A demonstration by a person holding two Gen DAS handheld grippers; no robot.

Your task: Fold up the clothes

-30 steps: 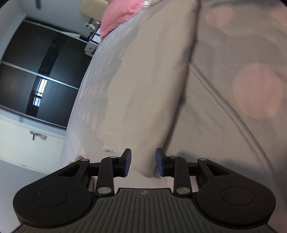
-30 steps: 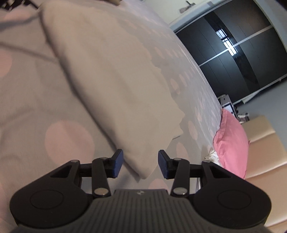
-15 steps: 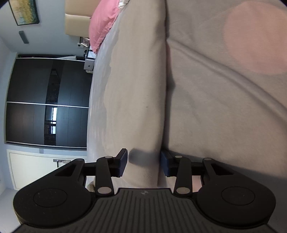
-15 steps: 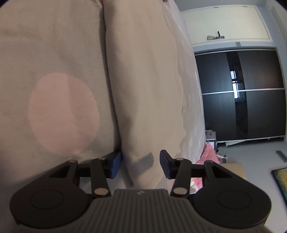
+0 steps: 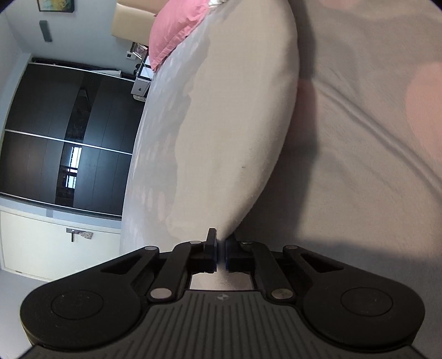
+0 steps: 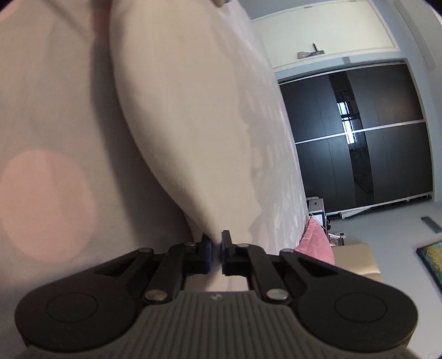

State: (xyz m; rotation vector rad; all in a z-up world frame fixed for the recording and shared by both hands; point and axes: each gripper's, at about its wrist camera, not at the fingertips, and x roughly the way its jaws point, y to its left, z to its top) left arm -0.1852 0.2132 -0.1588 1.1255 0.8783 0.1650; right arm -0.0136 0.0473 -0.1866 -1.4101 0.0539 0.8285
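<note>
A bedroom: a bed under a grey sheet [image 5: 359, 171] with pale pink dots, dark sliding wardrobe doors [image 5: 63, 132] behind it.

The left gripper [image 5: 220, 250] has its fingers drawn nearly together, pinching one end of the cream garment [image 5: 237, 110]; the right gripper [image 6: 216, 252] pinches the other end the same way. From each pair of fingertips the cloth widens forward into a long, smooth band, lifted clear of the sheet near the fingers and casting a shadow just beside it.

Only a thin edge sits between each pair of pads, so a quick pull could slip an end free. Uneven height or tension between the two grippers could twist the band or skew the fold line, and slack cloth may drag and bunch on the sheet.

Count: two grippers, one garment, one pink pillow [image 5: 176, 24] far ahead of the left fingers.
</note>
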